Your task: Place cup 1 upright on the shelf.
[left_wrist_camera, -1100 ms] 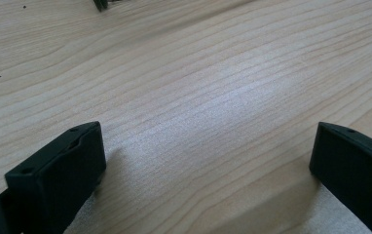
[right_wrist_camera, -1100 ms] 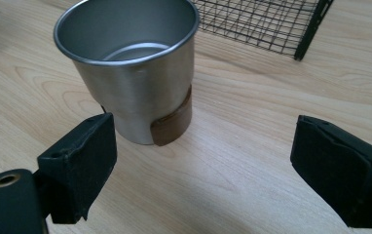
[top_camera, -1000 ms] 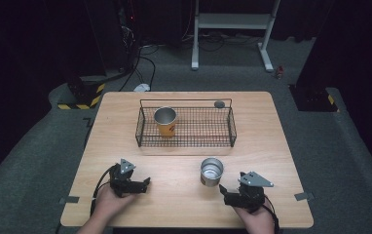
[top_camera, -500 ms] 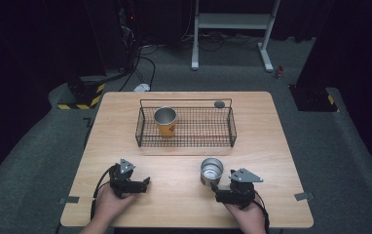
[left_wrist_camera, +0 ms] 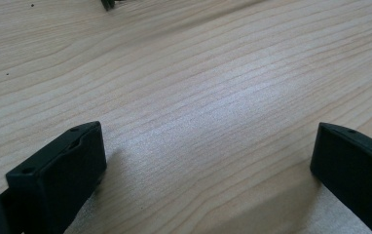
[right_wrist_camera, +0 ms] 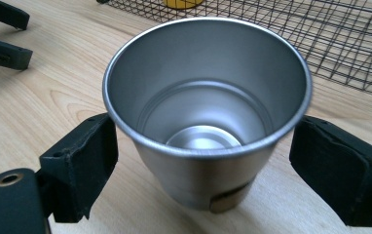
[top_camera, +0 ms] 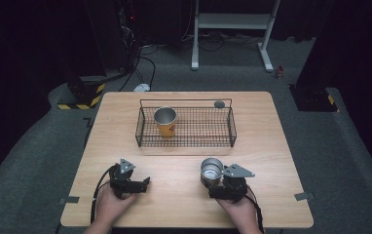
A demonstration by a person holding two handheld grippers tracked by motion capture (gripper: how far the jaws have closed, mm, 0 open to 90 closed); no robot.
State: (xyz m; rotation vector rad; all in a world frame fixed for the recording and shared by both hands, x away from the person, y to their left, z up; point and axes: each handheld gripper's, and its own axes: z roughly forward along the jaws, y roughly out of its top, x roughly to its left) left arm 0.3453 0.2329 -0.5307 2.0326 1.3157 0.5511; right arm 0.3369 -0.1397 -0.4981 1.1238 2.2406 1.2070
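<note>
A bare steel cup (top_camera: pixel 211 170) (right_wrist_camera: pixel 208 122) stands upright on the wooden table (top_camera: pixel 271 136), in front of the wire basket. My right gripper (top_camera: pixel 214 184) (right_wrist_camera: pixel 204 168) is open, with one jaw on each side of the cup's lower wall. The left jaw sits almost against the cup and the right jaw stands a little off it. My left gripper (top_camera: pixel 144 184) (left_wrist_camera: pixel 208 161) rests open low over bare wood at the front left, with nothing between its jaws. An orange cup with a steel inside (top_camera: pixel 165 121) stands in the left end of the black wire basket (top_camera: pixel 186 101).
A small grey disc (top_camera: pixel 219 104) lies on the table just behind the basket's far right rim. The basket spans the table's middle. Beyond the table are dark floor, cables and a white stand (top_camera: pixel 232 22).
My right gripper has slid left and forward up to the steel cup, so the cup now sits between its jaws. The left gripper has stayed put.
</note>
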